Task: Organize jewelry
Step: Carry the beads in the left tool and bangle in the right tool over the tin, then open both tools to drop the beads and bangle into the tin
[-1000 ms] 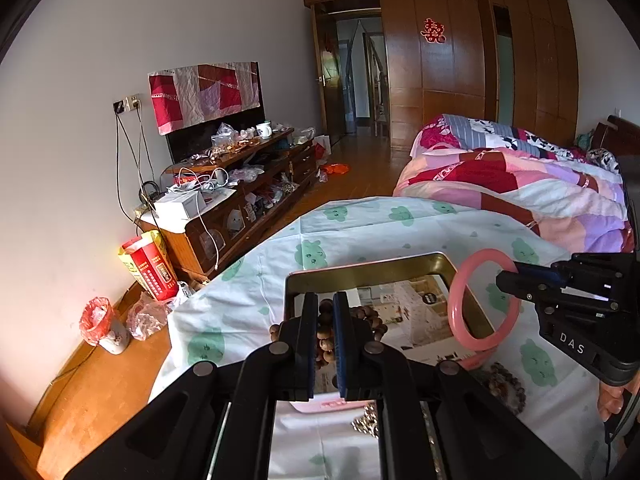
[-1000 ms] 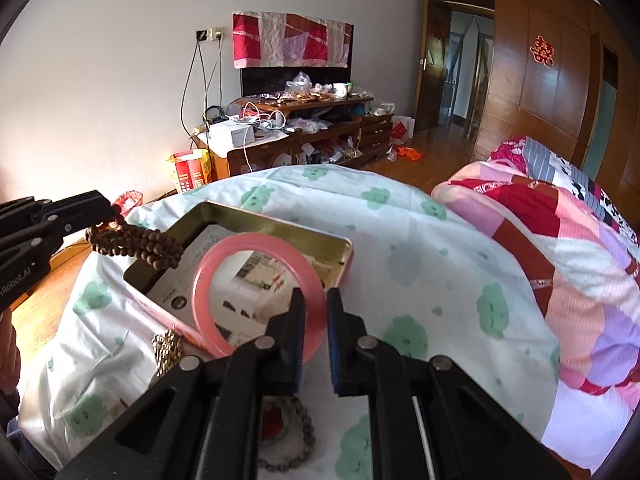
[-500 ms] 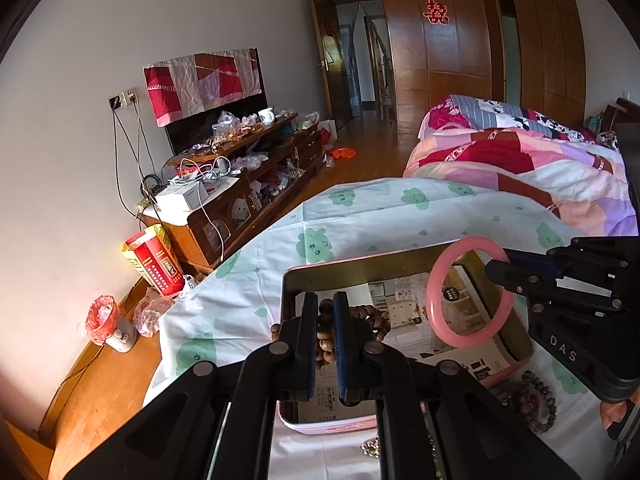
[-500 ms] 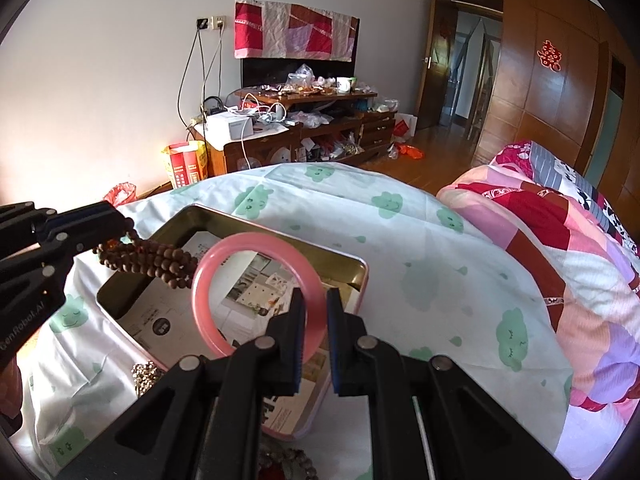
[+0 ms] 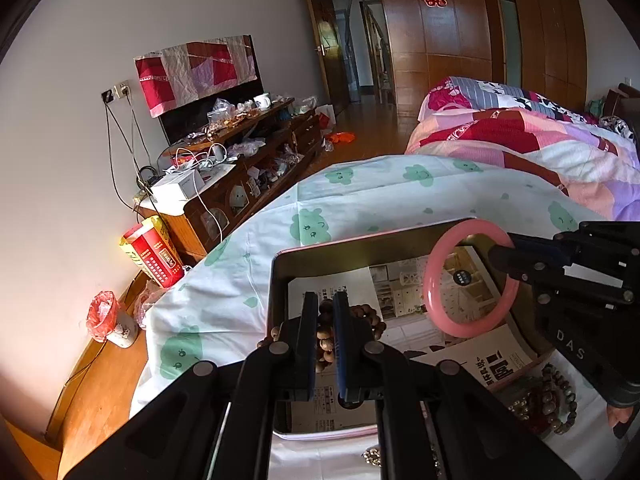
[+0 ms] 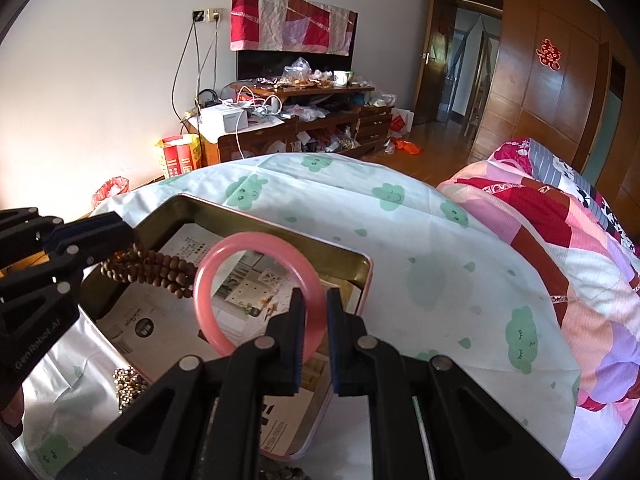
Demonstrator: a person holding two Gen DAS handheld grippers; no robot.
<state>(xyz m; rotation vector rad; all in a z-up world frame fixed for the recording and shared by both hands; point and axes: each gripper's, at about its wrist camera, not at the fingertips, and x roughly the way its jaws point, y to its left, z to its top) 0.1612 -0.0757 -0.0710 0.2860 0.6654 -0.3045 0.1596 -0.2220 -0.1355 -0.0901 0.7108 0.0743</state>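
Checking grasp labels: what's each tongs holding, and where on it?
Left tongs pinch the wooden bead string at a bunched section. Right tongs pinch the pink bangle on its rim. Both hang over the tin.

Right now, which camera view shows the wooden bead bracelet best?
The right wrist view: the wooden bead bracelet hangs in full sight from the left gripper, over the tin. In the left wrist view the fingers hide most of it.

White walls (image 5: 60, 140), cluttered cabinet (image 5: 240, 184), wooden wardrobe (image 5: 460, 40)
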